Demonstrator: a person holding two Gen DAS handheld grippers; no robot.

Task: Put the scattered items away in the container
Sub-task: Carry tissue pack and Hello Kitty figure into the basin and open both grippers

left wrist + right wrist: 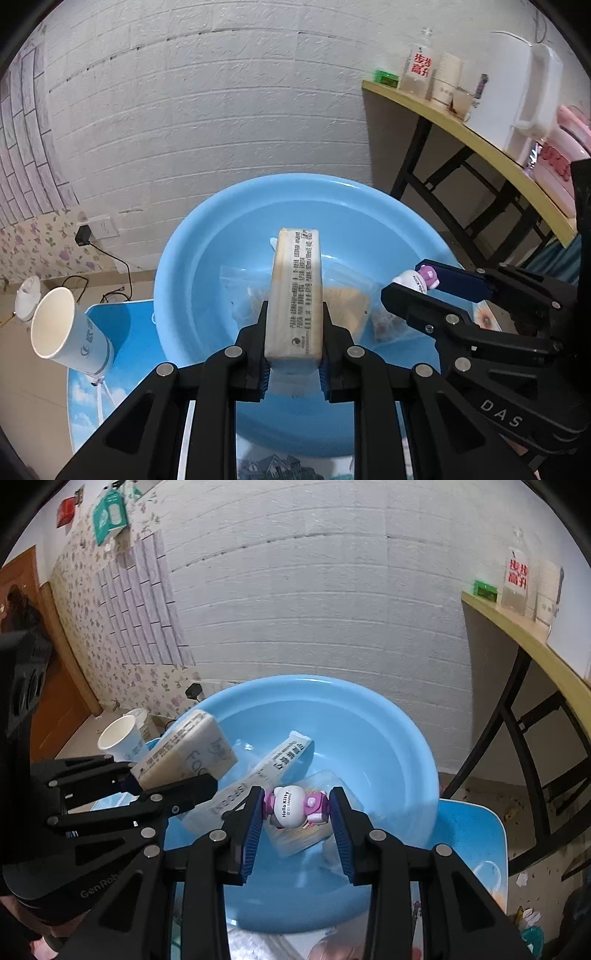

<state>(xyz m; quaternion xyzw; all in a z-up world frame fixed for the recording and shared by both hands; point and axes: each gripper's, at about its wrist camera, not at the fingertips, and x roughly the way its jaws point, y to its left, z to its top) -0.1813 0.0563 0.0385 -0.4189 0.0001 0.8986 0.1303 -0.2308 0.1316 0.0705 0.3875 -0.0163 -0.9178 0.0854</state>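
A light blue basin sits on a small blue table; it also shows in the right wrist view. My left gripper is shut on a beige tissue pack and holds it over the basin. The pack also shows in the right wrist view. My right gripper is shut on a small white and pink Hello Kitty bottle, also over the basin. The bottle shows in the left wrist view. Clear snack bags and a long white packet lie inside the basin.
A white paper cup stands tilted at the table's left, also in the right wrist view. A yellow-topped desk with a white kettle, cups and a bottle stands at the right. A brick-patterned wall is behind.
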